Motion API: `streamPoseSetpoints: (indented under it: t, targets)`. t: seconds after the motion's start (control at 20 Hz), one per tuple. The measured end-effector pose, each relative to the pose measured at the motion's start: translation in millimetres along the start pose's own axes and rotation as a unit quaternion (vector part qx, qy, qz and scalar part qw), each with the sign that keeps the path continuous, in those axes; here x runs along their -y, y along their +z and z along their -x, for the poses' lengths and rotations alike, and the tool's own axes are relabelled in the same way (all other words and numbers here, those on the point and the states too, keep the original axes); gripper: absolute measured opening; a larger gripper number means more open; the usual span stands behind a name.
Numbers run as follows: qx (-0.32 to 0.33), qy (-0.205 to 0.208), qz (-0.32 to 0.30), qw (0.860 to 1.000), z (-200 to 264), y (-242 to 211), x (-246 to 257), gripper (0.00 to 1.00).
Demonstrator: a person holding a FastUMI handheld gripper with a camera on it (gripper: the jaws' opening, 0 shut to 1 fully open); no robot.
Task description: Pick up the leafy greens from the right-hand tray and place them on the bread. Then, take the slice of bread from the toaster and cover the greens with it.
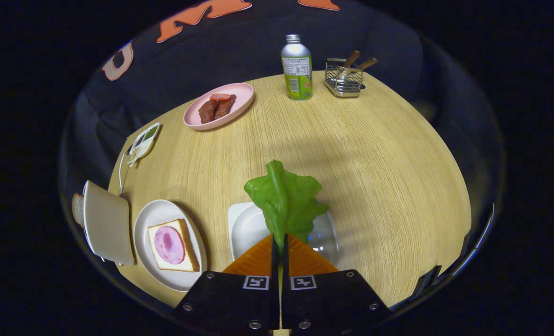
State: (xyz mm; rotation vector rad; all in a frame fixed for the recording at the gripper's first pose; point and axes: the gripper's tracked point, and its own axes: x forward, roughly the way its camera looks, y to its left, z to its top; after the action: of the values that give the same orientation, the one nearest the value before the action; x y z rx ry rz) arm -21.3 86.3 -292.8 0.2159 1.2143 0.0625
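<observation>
Pinching the floppy green lettuce leaf (286, 200) firmly, the gripper (280, 247) should carry it level toward the ham-topped bread slice (172, 246).

Bright tabletop, dark fisheye-bent edges

Count: three plates (158, 219) (one pink, two white), one bottle (297, 67), one toaster (107, 224), one lettuce leaf (286, 198), two bread slices (186, 242).
</observation>
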Motion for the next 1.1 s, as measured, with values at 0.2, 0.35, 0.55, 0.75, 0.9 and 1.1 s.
streamPoseSetpoints:
  t: [0.2, 0.35, 0.55, 0.75, 0.9, 1.1]
  targets:
    - [0.025, 0.031, 0.028, 0.999, 18.4, 7.6, -33.7, 0.02]
    - [0.032, 0.060, 0.058, 0.996, 27.1, 5.3, -67.1, 0.02]
    - [0.029, 0.097, 0.097, 0.990, 31.1, -4.3, -110.0, 0.02]
    - [0.021, 0.113, 0.129, 0.985, 17.3, -16.2, -141.9, 0.02]
    - [0.013, 0.115, 0.152, 0.982, 6.2, -26.6, -160.3, 0.03]
    - [0.001, 0.122, 0.179, 0.976, -0.8, -45.1, -182.3, 0.03]
